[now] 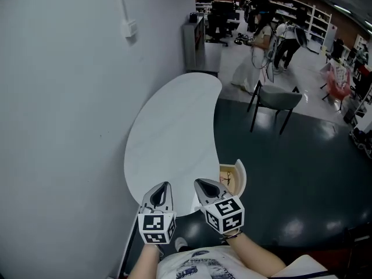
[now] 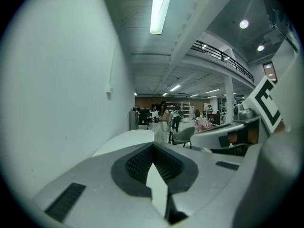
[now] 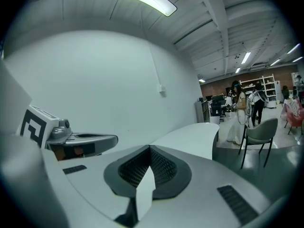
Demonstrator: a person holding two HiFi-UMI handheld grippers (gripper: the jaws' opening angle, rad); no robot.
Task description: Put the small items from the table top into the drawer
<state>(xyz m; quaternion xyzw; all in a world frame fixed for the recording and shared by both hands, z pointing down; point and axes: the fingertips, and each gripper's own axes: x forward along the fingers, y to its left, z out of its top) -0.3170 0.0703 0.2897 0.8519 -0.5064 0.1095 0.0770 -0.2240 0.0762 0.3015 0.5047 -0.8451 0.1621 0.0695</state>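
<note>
While the table top (image 1: 174,121) shows no small items, we are hovering idle.
Nothing left to grasp: we are holding left gripper (image 1: 164,187) and right gripper (image 1: 201,183) pinched together, empty, beside the open drawer (image 1: 240,176).

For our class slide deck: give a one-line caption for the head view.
Left gripper and right gripper, both shut, side by side over a curved white table, drawer open.

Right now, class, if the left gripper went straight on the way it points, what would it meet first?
Probably the white table top, which lies ahead of the left gripper and just below its slightly lowered line. Nothing shows on it in between. Depth is hard to judge.
</note>
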